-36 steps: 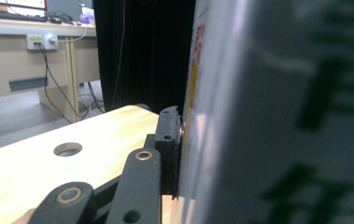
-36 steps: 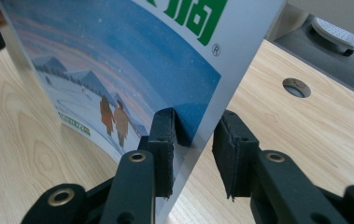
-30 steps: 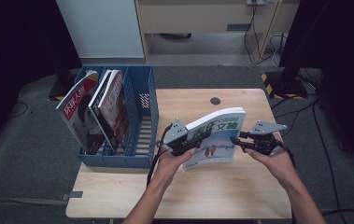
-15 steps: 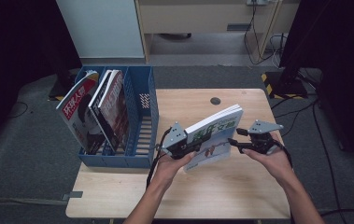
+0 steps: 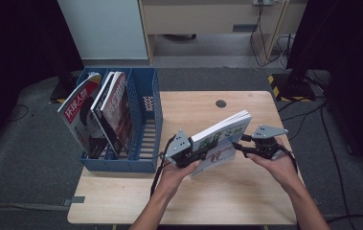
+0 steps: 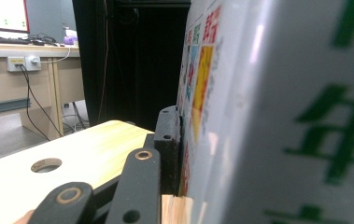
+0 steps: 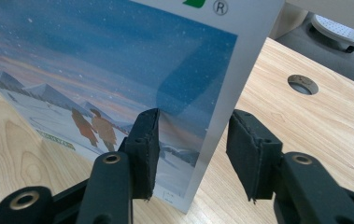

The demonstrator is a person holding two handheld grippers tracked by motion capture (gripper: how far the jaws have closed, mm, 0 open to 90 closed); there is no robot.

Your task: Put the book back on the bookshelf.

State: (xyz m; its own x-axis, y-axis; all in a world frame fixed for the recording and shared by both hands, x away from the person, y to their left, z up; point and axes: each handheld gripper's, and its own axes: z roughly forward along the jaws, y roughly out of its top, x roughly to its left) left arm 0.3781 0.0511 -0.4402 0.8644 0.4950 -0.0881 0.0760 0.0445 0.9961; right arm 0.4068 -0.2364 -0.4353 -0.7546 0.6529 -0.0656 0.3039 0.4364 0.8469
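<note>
Grey carpet and dark curtains ring a pale wooden desk [image 5: 246,191], which has a round cable hole [image 5: 221,103] near its far edge and a blue file rack [image 5: 146,115] at its left end with magazines [image 5: 97,115] leaning in its compartments. Over the middle of the desk a thick book [image 5: 220,139] is held up off the surface between both hands, tilted so its white page block faces up and away and its lower corner dips toward the near edge; its long axis runs across the desk from the left tool up toward the right and far side. The left tool [image 5: 192,156] is clamped on the book's left end: in the left gripper view one black jaw lies flat against the printed cover [image 6: 277,112] with the volume rising close beside it. The right tool [image 5: 240,145] meets the book's right edge. In the right gripper view its jaws straddle that edge with the snowy cover picture [image 7: 95,70] between them; the left pad [image 7: 146,140] sits against the cover while the right pad [image 7: 249,149] stands off with a gap, so this tool is apart, not gripping, its jaws having just been closing around the edge.
</note>
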